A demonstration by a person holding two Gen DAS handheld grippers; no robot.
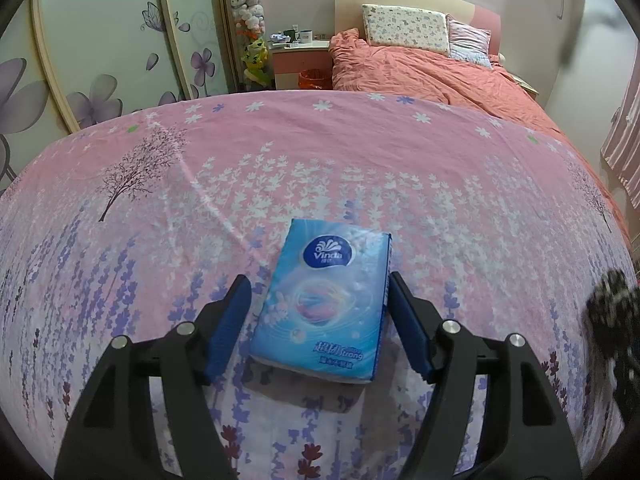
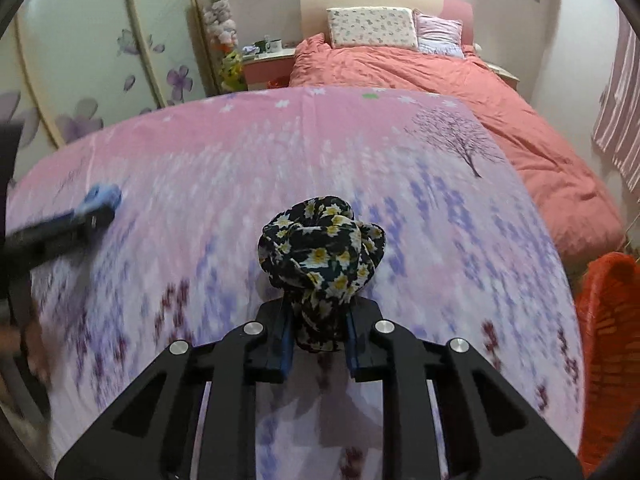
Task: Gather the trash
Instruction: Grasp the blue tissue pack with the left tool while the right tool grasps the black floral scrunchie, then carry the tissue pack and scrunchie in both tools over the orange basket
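A blue Vinda tissue pack (image 1: 326, 300) lies on the pink flowered sheet (image 1: 280, 152). My left gripper (image 1: 320, 288) is open around it, its right pad touching the pack's side and its left pad a little apart. The pack and left gripper show blurred at the left of the right wrist view (image 2: 100, 196). My right gripper (image 2: 318, 320) is shut on a bunched black cloth with yellow-white flowers (image 2: 324, 248) and holds it above the sheet (image 2: 240, 140). That cloth shows blurred at the right edge of the left wrist view (image 1: 612, 300).
An orange mesh basket (image 2: 608, 344) stands on the floor right of the sheet-covered surface. Behind it lies a bed with a coral duvet (image 1: 420, 72) and pillows. A nightstand (image 1: 300, 56) with cups and an orange bin (image 1: 314, 79) stand by the flower-painted wardrobe (image 1: 100, 60).
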